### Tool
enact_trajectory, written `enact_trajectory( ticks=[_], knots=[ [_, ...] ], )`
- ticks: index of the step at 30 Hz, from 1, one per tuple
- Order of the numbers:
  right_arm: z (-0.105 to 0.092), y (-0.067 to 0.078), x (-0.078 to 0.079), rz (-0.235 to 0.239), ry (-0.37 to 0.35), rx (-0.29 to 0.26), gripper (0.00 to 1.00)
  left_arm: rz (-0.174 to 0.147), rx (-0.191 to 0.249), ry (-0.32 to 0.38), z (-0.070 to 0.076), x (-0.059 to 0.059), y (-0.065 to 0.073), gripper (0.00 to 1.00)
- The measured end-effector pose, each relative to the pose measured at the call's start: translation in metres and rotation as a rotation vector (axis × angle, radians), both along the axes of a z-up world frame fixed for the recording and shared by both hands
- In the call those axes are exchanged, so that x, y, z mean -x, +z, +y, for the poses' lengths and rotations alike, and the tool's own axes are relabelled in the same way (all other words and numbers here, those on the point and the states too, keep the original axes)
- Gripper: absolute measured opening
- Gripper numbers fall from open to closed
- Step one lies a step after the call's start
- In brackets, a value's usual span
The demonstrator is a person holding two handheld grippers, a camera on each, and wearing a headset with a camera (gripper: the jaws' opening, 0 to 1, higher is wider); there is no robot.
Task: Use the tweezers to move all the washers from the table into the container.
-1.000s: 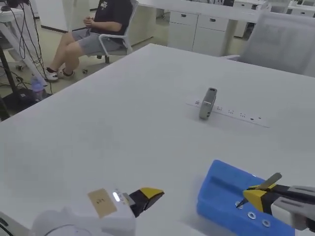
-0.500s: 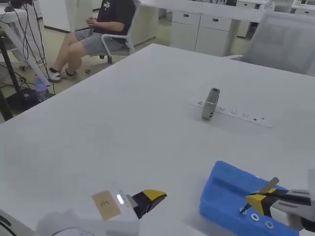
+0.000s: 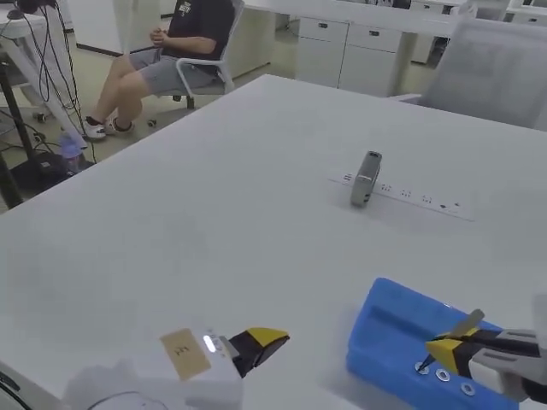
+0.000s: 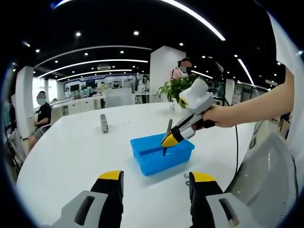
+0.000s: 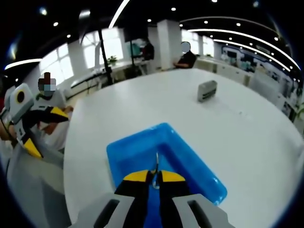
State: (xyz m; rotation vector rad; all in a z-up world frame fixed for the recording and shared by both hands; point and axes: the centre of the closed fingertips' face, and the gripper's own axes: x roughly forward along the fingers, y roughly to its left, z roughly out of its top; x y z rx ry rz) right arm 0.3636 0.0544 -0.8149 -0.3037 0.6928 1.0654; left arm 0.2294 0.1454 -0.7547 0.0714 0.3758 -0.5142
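— Holding anything, that right gripper (image 3: 440, 348)?

— Yes. Its jaws are pressed together on a pair of metal tweezers (image 3: 470, 322). These slant down so that their tips sit inside the blue container (image 3: 385, 320).

— And the washers (image 3: 442, 374)?

— Looking down in the head view, I count three small ones against the blue of the container, near its closer end. One lies right at the tweezer tips. Whether the tips pinch it, I cannot tell. In the left gripper view two more small rings, washers by the look of them, lie on the white table (image 3: 214, 213) just beside the container's corner.

— What about the left gripper (image 3: 272, 342)?

— It hovers low over the table, well to the left of the container. Its jaws are spread wide with nothing between them.

— Anything else on that table?

— A small grey box (image 3: 366, 178) stands on edge on a white socket strip (image 3: 410, 198), well beyond the container. Past the far edge a person (image 3: 184, 38) sits on a chair with hands together. A grey office chair (image 3: 491, 73) stands off to the right.
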Motion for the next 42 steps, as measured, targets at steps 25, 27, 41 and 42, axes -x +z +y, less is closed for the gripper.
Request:
enact_trajectory(
  ticks=[25,27,41,42],
  knots=[
    [0.001,0.057,0.059,-0.071,0.127,-0.036,0.03,0.009,-0.009,-0.010,-0.002,0.002,-0.002,0.52],
    [0.001,0.053,0.065,-0.055,0.141,-0.027,0.03,0.010,-0.011,-0.011,-0.002,0.002,-0.002,0.52],
    [-0.005,0.006,0.098,0.067,0.221,0.070,0.03,0.017,-0.021,-0.016,-0.002,0.002,-0.004,0.50],
    [-0.005,0.004,0.099,0.070,0.222,0.076,0.04,0.018,-0.022,-0.017,-0.002,0.003,-0.004,0.50]
  ],
)
